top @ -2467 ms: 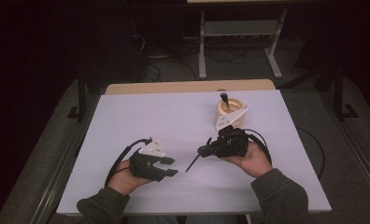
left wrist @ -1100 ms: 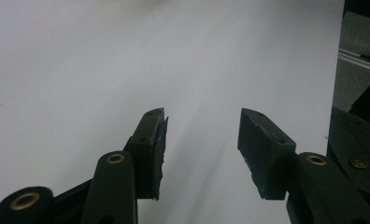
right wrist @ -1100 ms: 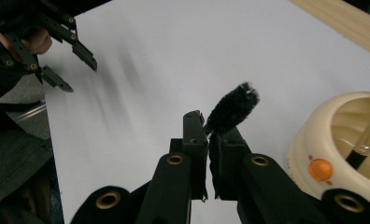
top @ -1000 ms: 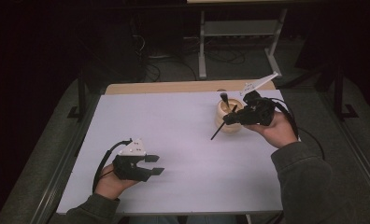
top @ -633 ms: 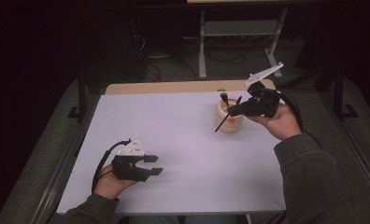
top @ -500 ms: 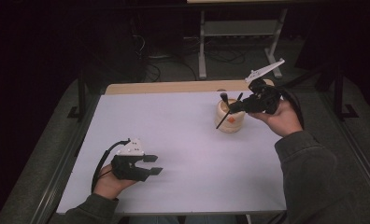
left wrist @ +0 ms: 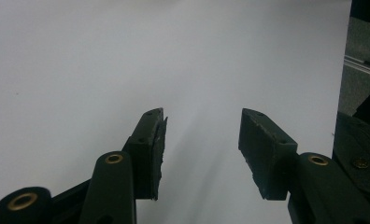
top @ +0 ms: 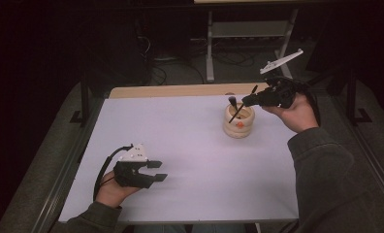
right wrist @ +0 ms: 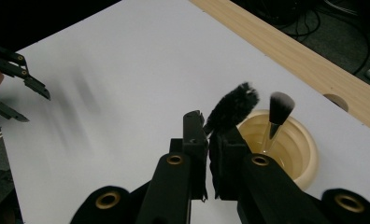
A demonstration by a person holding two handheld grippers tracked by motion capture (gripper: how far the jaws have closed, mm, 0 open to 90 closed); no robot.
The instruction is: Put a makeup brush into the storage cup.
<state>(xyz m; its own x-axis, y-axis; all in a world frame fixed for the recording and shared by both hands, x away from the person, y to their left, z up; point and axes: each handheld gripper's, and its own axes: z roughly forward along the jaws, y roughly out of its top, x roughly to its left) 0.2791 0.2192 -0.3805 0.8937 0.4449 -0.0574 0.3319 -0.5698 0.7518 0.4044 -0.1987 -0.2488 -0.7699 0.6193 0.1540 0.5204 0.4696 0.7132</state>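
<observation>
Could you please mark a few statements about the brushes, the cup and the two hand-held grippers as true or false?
1. The right hand-held gripper is shut on a black brush. True.
2. The cream cup is empty. False: a brush with a pale tip stands inside it.
3. The left hand-held gripper holds a brush. False: its jaws stand apart with nothing between them, above the white table.
4. The held brush is at the cup, angled toward its mouth. True in the high view.
5. The cup lies tipped on its side. False: it stands upright, mouth up.
</observation>
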